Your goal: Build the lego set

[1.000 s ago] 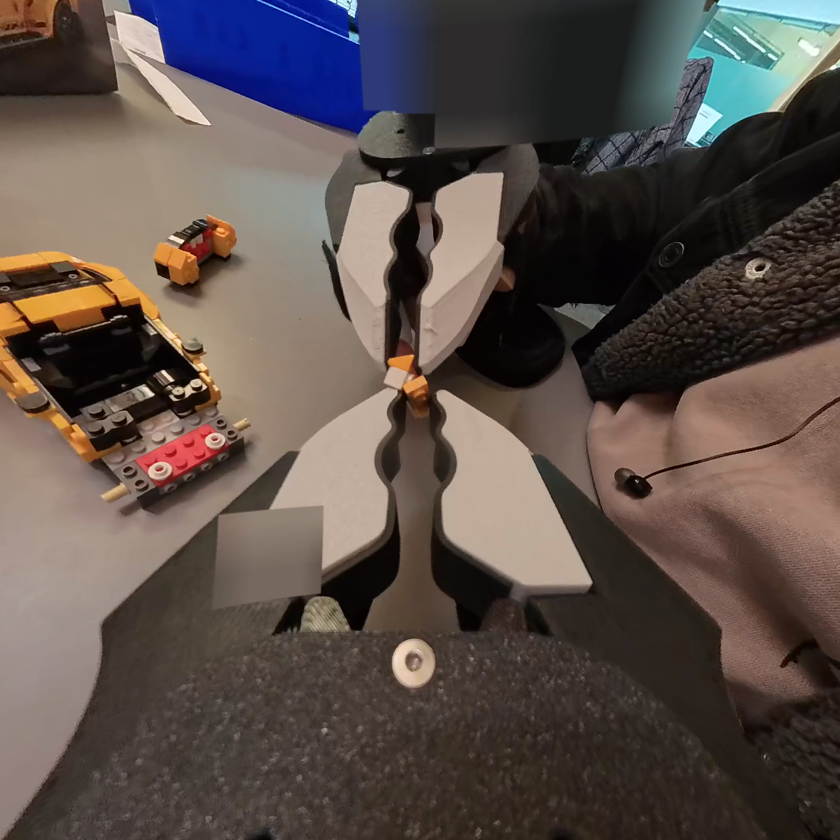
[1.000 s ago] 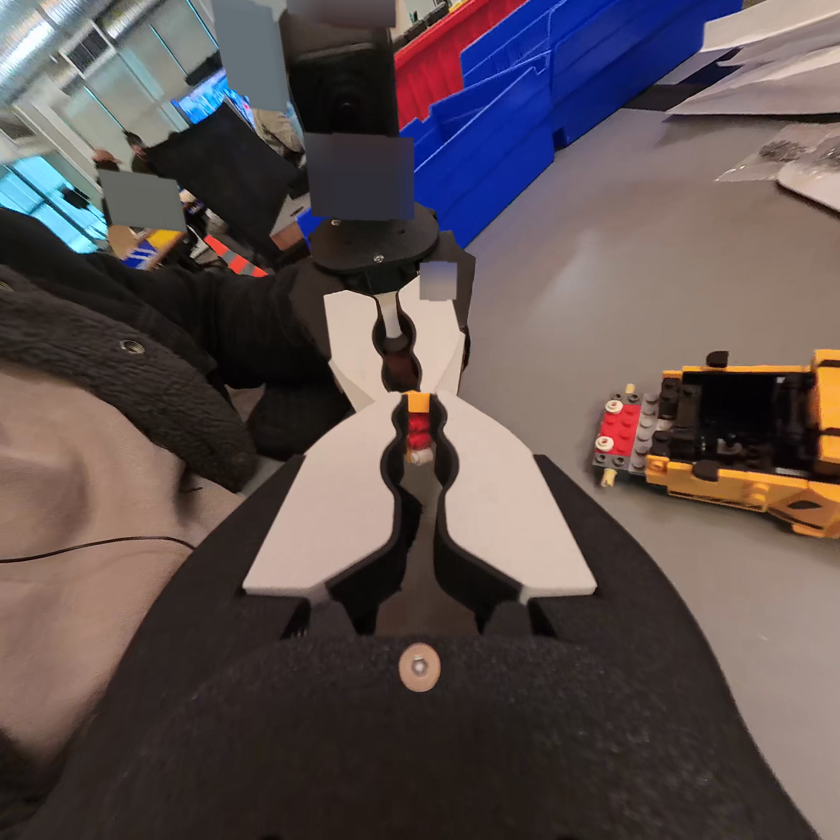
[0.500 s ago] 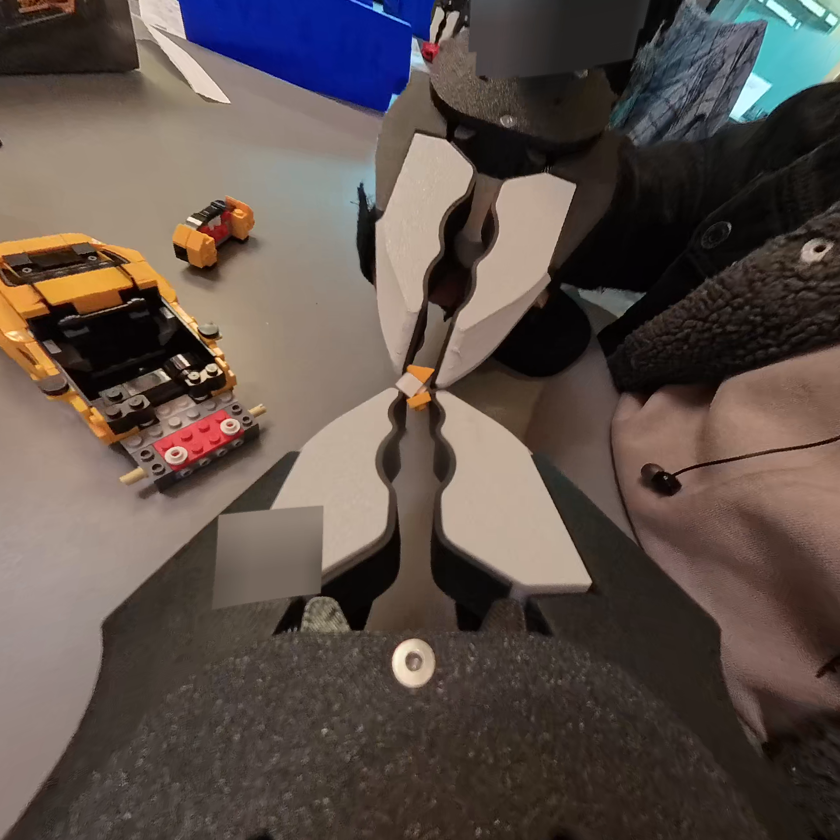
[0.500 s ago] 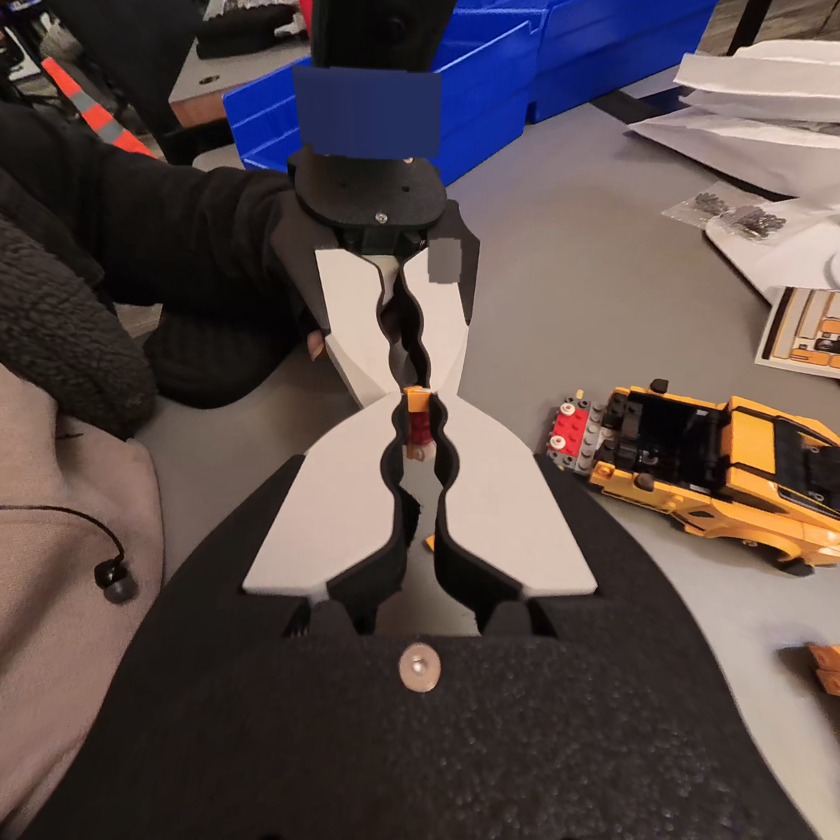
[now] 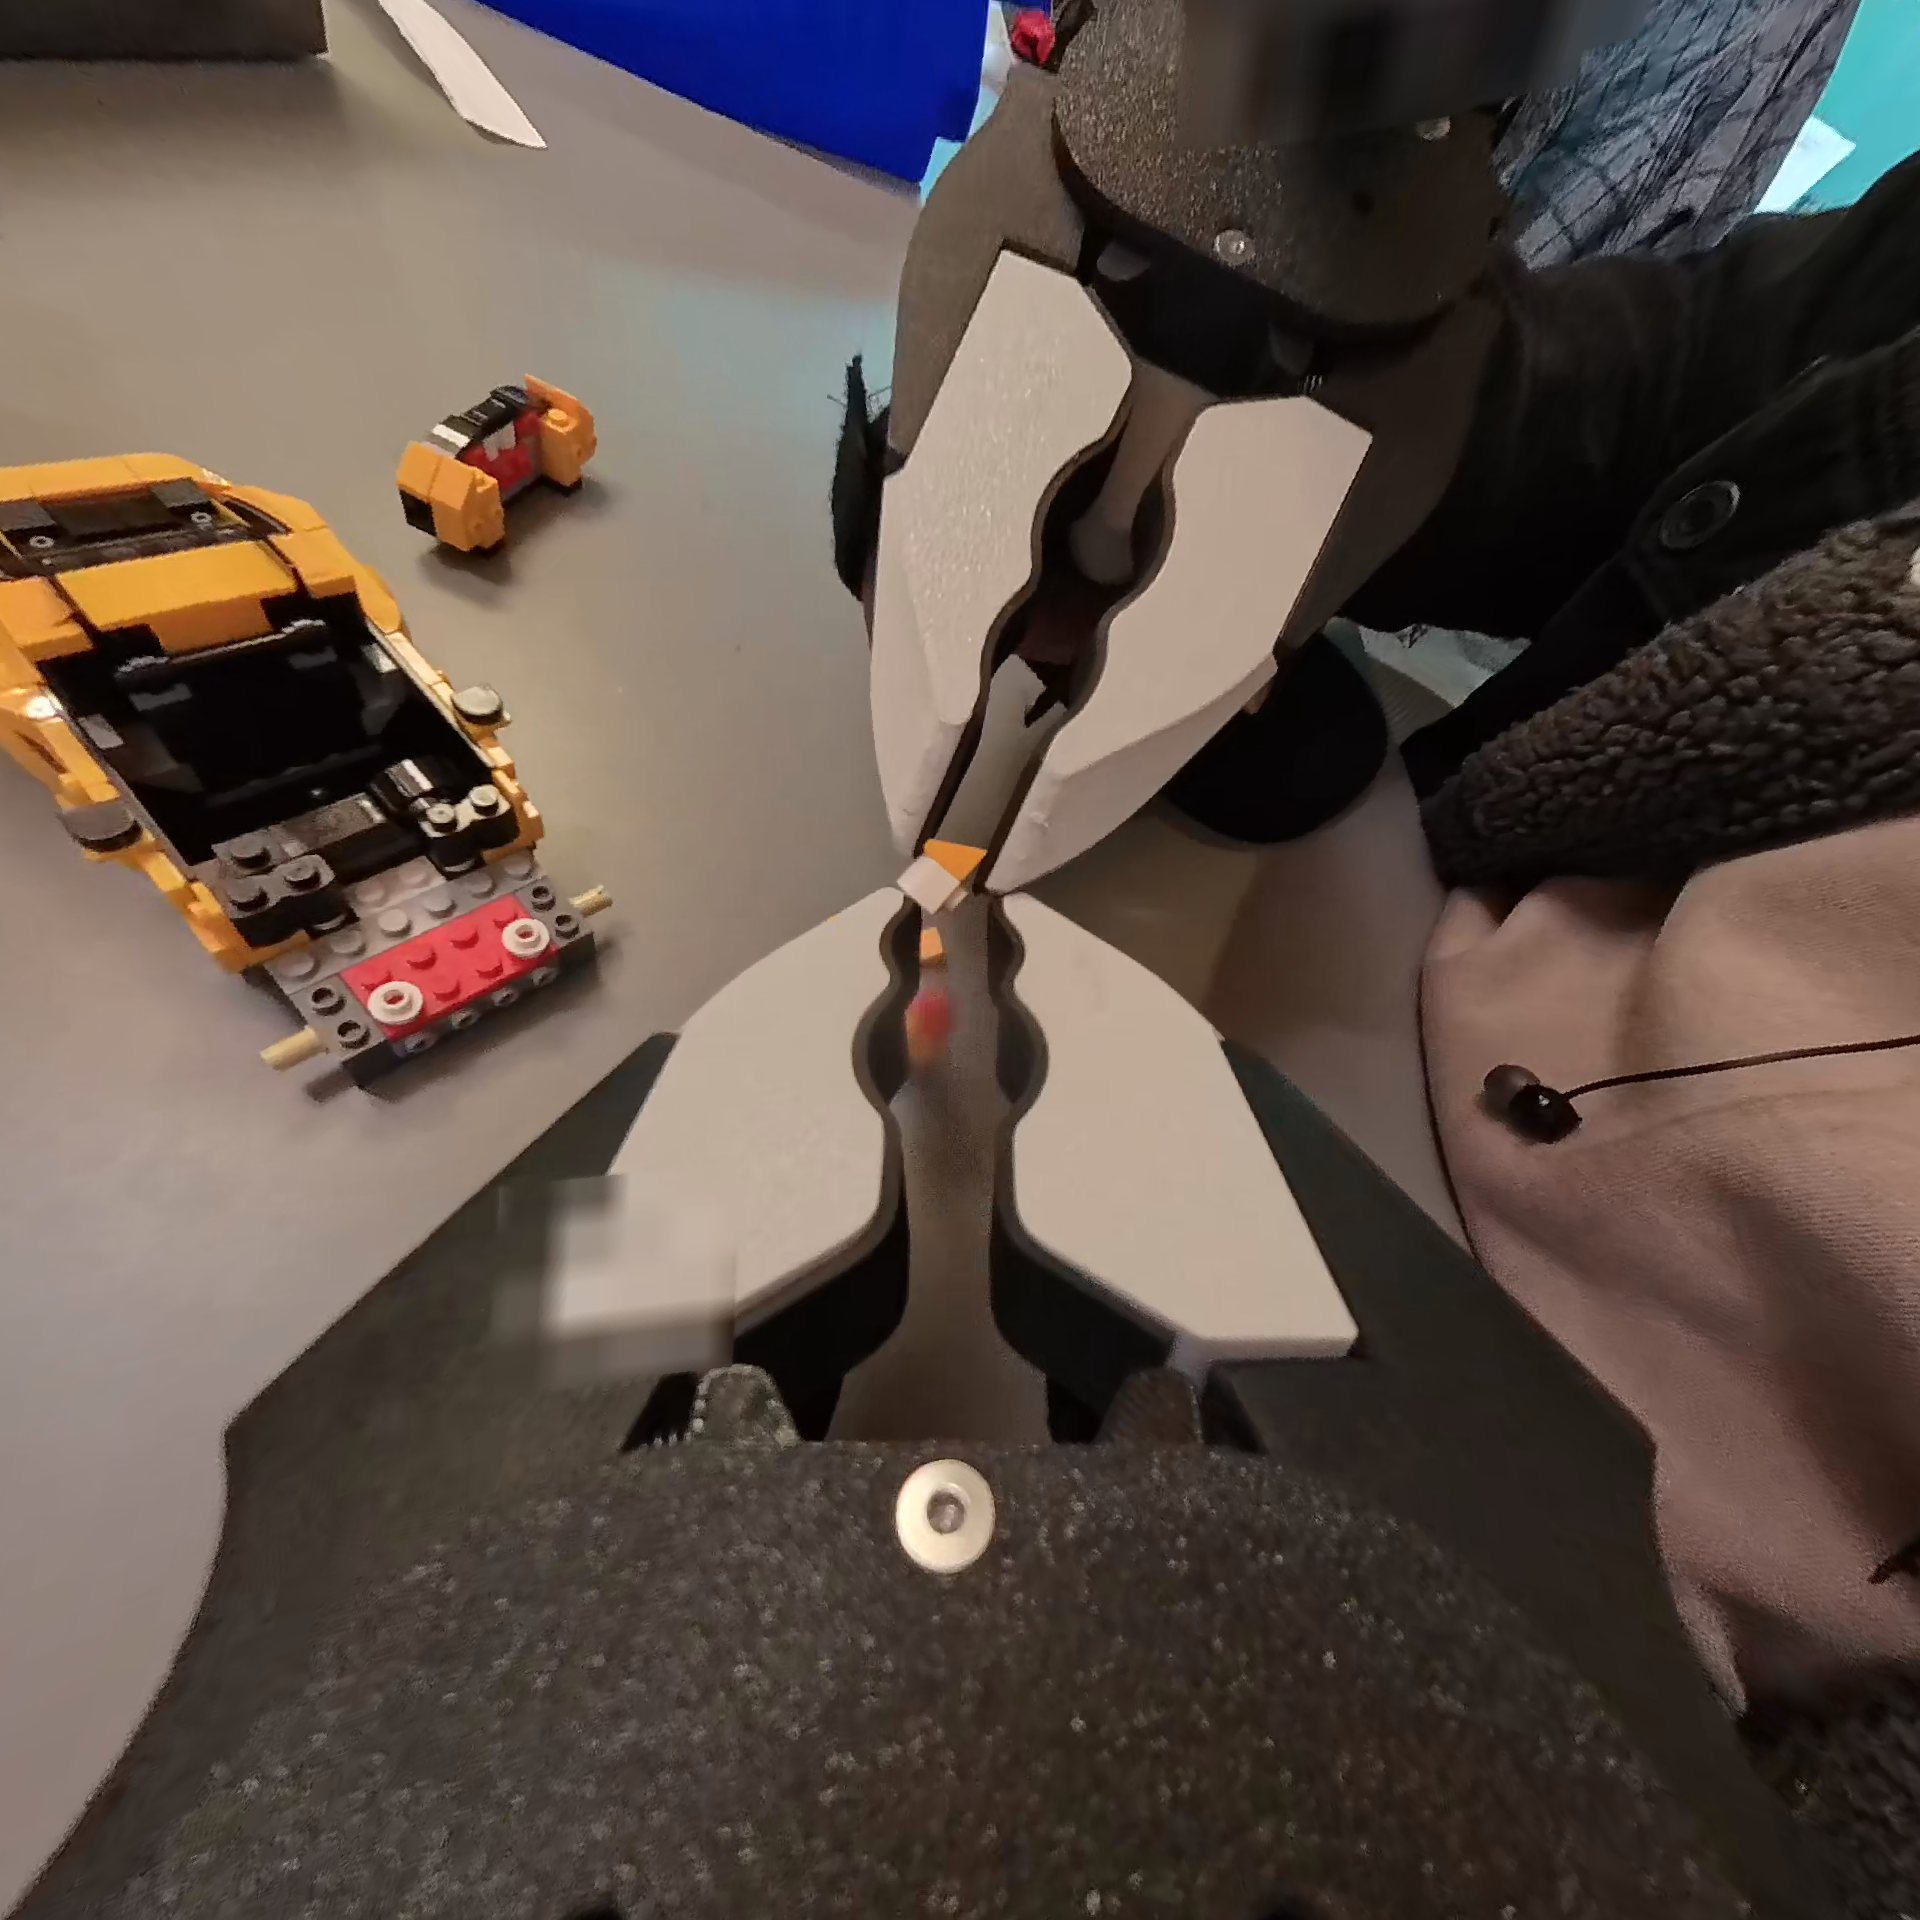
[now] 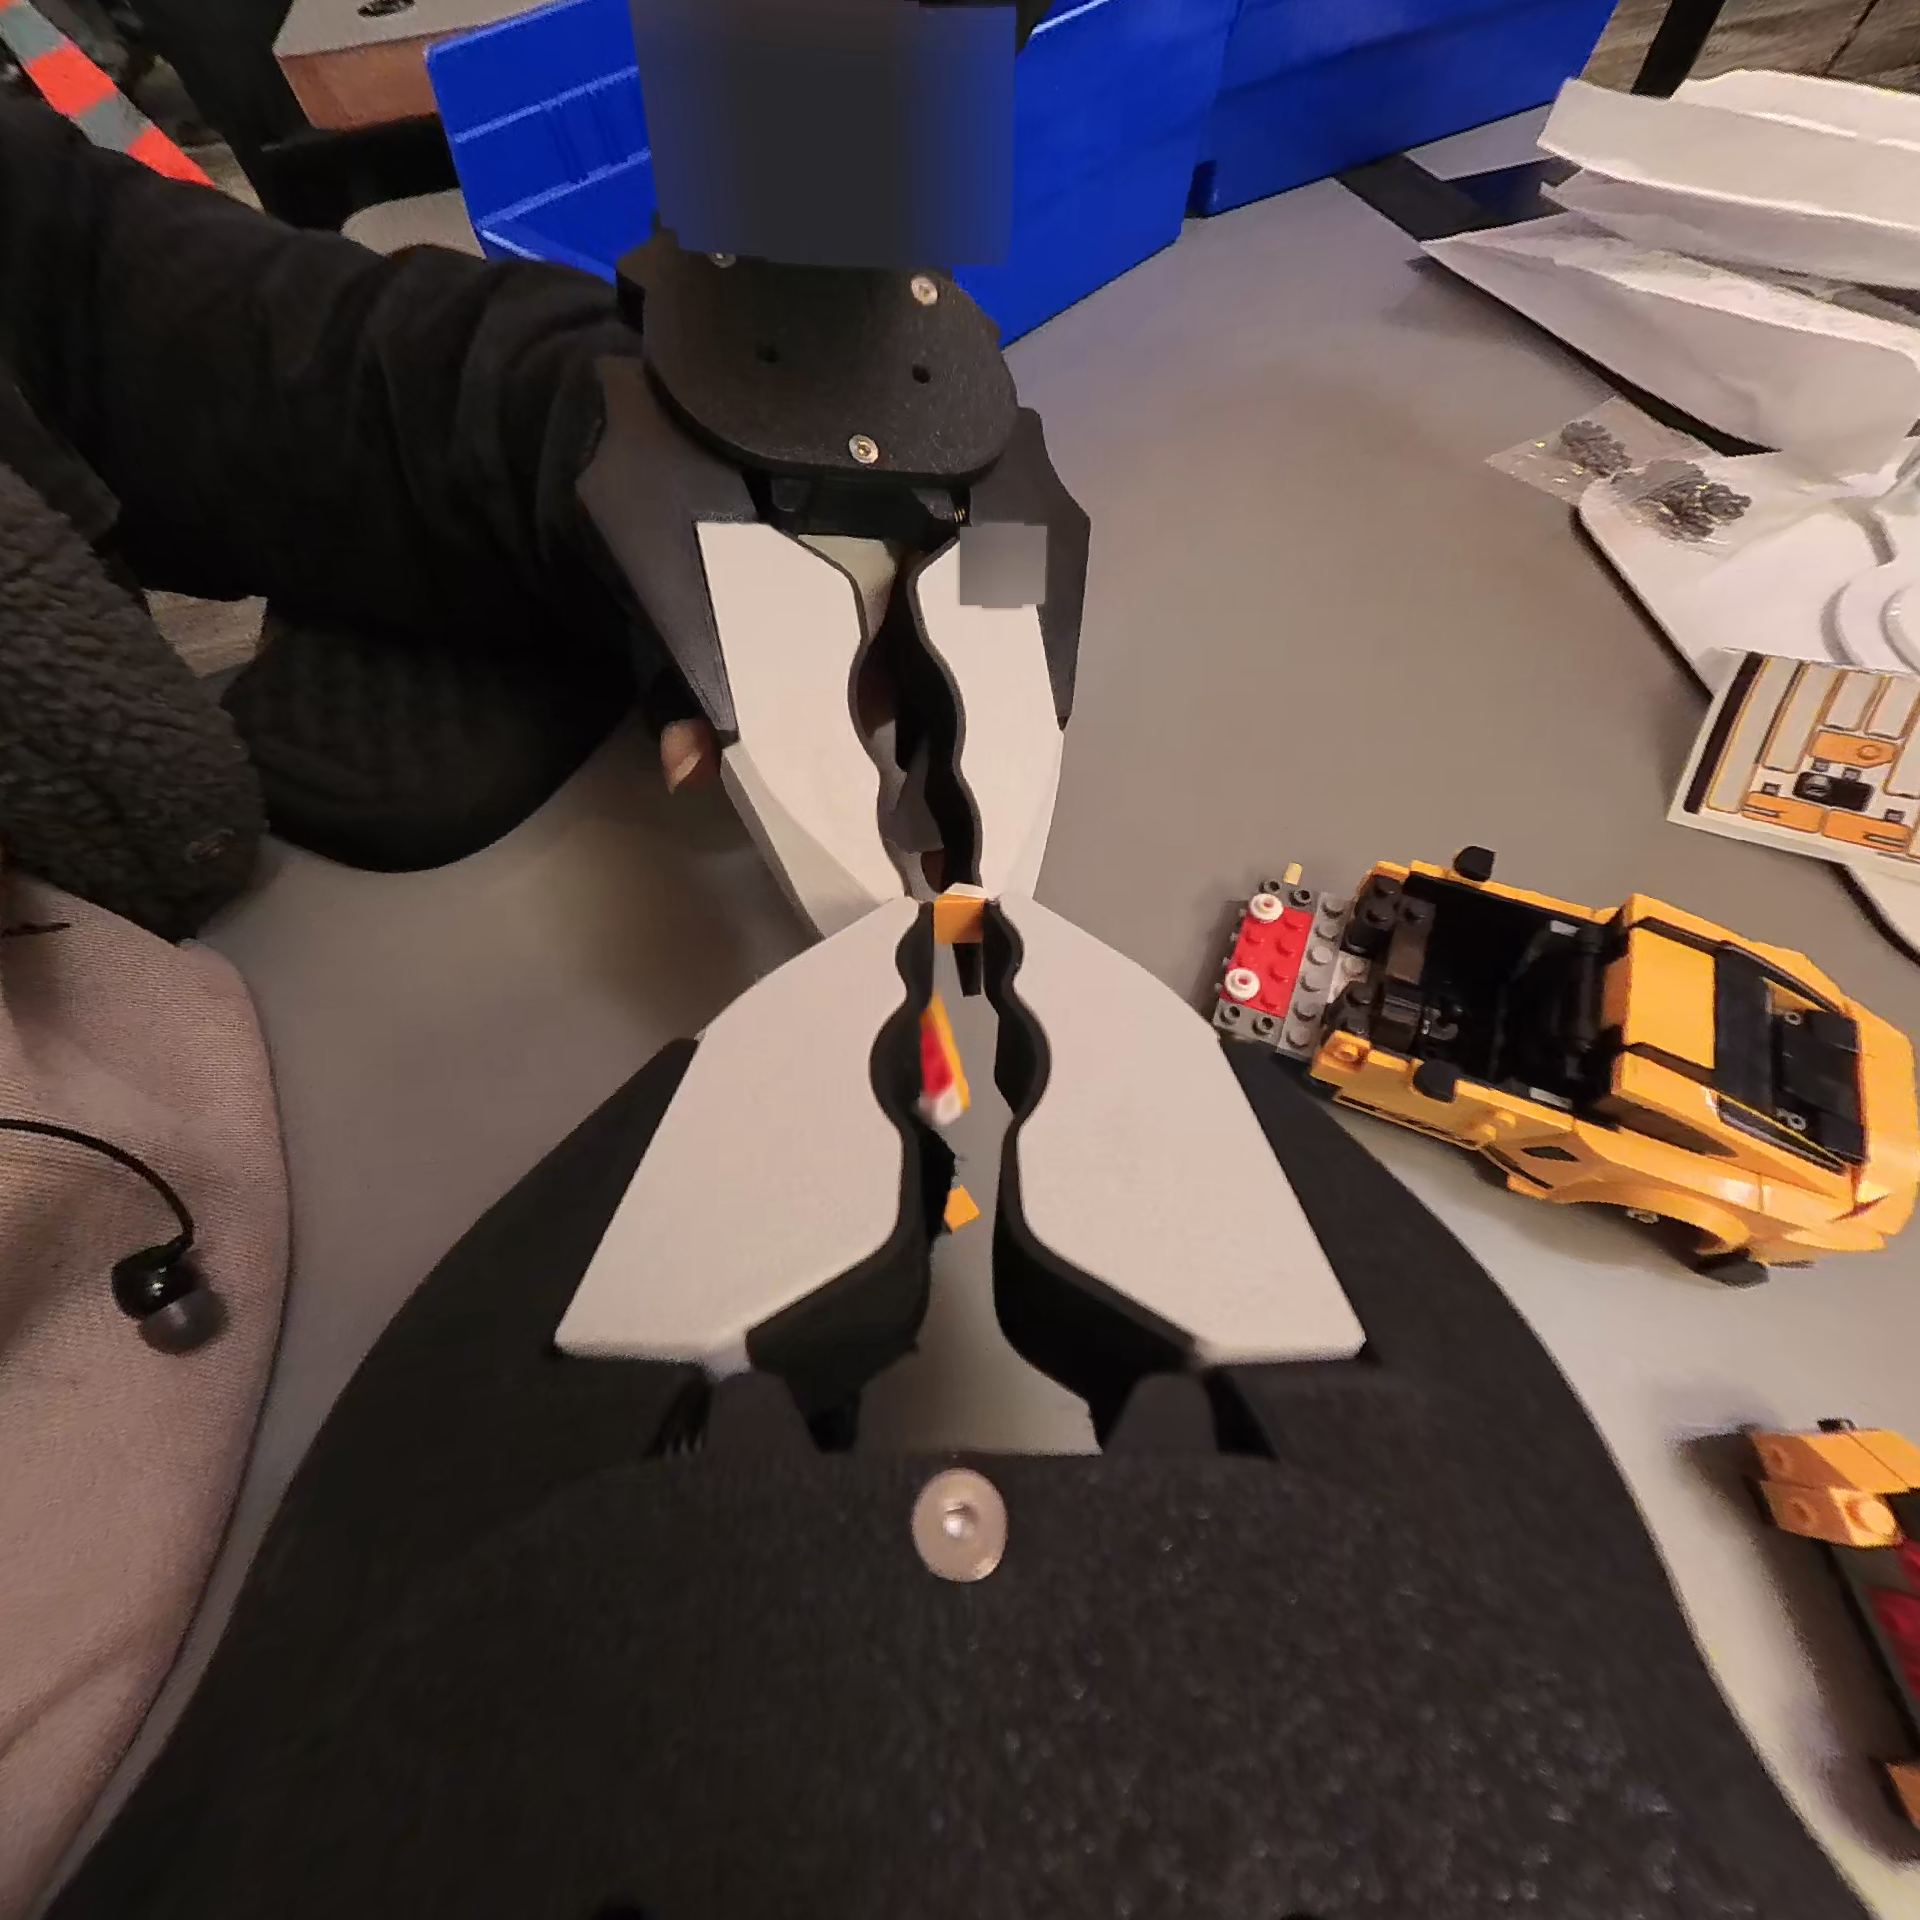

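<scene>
My left gripper point(image 5: 951, 912) and my right gripper point(image 6: 956, 920) meet tip to tip above the grey table. Both are shut on a small orange and white lego piece point(image 5: 940, 878), which also shows in the right wrist view point(image 6: 956, 914). A red, orange and white bit point(image 6: 940, 1060) is blurred below the tips, between the right fingers; it also shows as a red smear in the left wrist view point(image 5: 925, 1018). The half-built orange car point(image 5: 260, 748) lies on the table to the left, and is at the right in the right wrist view point(image 6: 1558, 1070).
A small orange, black and red sub-assembly point(image 5: 499, 457) lies beyond the car. Loose orange pieces point(image 6: 1839, 1507) lie at the near right. A sticker sheet point(image 6: 1818, 769), paper bags point(image 6: 1714, 208) and blue bins point(image 6: 1091, 156) are at the back. A person's coat point(image 5: 1662, 1143) borders the table. The grippers are tip to tip, or close to it.
The red bit has dropped from the fingertips to lower between the right fingers and is blurred. Both grippers have tilted further down toward the table and stay tip to tip.
</scene>
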A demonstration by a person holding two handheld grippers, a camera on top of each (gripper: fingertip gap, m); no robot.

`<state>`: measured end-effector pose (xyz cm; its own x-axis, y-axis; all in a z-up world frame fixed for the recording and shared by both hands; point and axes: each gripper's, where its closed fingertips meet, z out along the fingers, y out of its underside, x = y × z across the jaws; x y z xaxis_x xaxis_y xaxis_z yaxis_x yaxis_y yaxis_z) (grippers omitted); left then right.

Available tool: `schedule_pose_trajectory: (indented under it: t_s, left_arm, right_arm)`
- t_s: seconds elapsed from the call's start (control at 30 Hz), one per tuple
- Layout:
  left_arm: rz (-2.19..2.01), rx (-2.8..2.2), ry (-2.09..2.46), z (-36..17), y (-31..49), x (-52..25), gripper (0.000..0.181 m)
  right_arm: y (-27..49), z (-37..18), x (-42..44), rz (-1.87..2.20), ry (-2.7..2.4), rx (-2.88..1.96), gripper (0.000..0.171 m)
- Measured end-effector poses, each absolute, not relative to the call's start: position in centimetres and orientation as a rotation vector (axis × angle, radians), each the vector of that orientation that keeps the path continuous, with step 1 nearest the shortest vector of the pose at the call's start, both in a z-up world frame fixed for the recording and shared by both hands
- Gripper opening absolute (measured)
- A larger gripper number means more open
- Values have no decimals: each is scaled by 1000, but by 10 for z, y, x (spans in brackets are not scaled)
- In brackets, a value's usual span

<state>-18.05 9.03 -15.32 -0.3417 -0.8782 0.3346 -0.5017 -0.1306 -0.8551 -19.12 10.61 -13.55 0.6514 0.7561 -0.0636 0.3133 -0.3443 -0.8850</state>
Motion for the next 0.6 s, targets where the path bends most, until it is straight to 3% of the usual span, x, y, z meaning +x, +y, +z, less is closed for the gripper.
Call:
schedule_pose_trajectory:
  t_s: [0.13,0.43,0.6]
  left_arm:
    - [-1498,-1532,1763,-149,93,-181,5]
    - [-1519,-1448,1760,-141,95,-184,17]
    - [-1451,-1320,1831,-139,85,-187,10]
  right_arm:
    - [107,-132,-192,632,-836,-1929,9]
    - [104,-129,-194,714,-812,-1930,8]
    - [94,-128,-197,855,-814,-1936,8]
